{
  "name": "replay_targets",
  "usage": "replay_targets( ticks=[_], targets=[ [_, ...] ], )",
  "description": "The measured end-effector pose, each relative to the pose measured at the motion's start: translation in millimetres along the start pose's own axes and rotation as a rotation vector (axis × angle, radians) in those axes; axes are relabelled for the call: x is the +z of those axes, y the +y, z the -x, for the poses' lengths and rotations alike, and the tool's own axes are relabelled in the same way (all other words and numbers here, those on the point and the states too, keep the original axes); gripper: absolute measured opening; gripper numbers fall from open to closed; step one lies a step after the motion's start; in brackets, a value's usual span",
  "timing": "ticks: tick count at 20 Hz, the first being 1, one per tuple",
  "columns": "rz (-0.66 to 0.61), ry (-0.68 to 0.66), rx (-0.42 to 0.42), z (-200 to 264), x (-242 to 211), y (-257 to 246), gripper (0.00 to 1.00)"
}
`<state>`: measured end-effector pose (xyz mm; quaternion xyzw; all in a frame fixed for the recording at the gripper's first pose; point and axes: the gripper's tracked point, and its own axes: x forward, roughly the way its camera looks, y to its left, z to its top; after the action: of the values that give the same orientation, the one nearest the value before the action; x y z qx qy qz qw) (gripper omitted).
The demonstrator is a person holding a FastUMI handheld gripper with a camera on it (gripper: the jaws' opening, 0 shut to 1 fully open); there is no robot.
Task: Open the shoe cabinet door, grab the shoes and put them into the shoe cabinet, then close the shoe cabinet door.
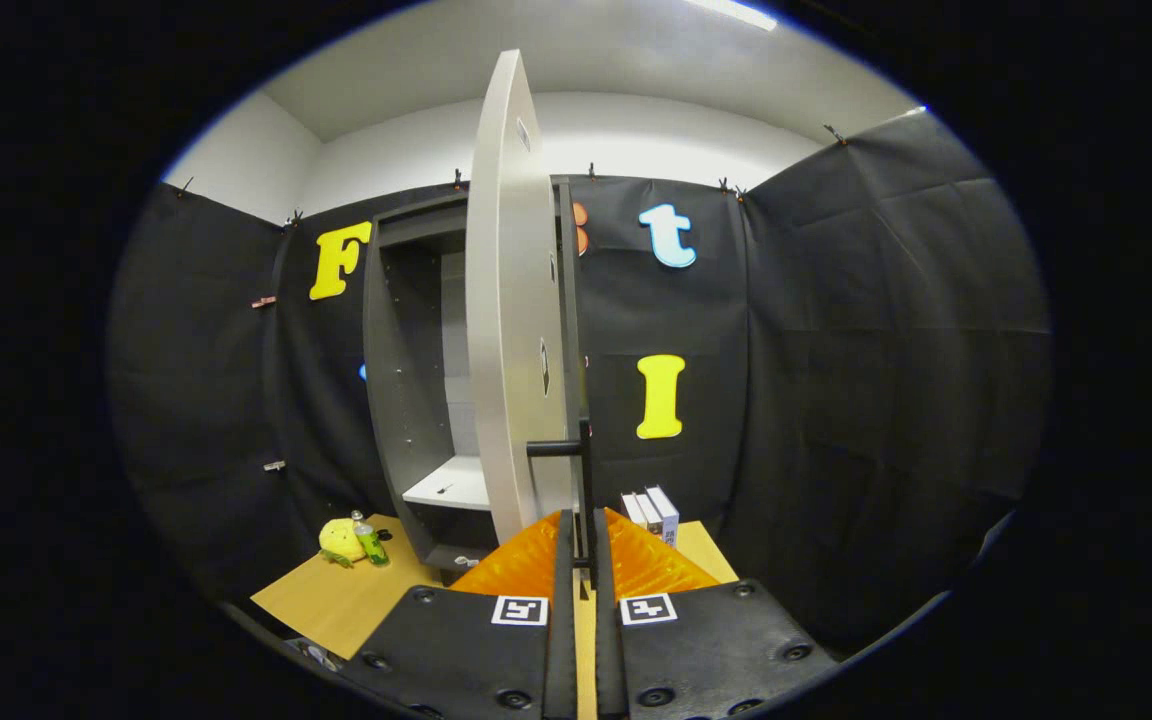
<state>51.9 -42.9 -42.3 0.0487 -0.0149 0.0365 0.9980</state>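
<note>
Gripper (pixel 582 540) fingers clamp the vertical bar handle (pixel 586 480) of the open shoe cabinet door (pixel 511 300); shoe cabinet (pixel 416 380) interior lies beyond-left.

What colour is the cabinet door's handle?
Black, clearest in the gripper view: the handle sits between the hand-held gripper fingers.

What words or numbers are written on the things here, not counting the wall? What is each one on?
No words or numbers can be read here.
Marker squares on the gripper: black-and-white patterns, no letters.
Boxes beside the shoe cabinet: print too small.
Green bottle: label too small.
The gripper's fingers are closed on the door handle.
</note>
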Motion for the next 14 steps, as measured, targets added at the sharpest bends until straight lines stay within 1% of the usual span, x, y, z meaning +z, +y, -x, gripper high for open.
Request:
replay_targets(
  ticks=[1,3,7,10,12,14],
  targets=[
    [0.007,-0.025,-0.004,1,5,0,0.12],
    [0.001,-0.054,0.019,1,9,6,0.12],
    [-0.016,-0.097,0.117,2,17,32,0.12],
    [-0.043,-0.129,0.2,2,20,56,0.37],
    [-0.053,-0.097,0.237,4,12,70,0.58],
    [-0.036,-0.044,0.286,8,-3,84,0.78]
  ],
)
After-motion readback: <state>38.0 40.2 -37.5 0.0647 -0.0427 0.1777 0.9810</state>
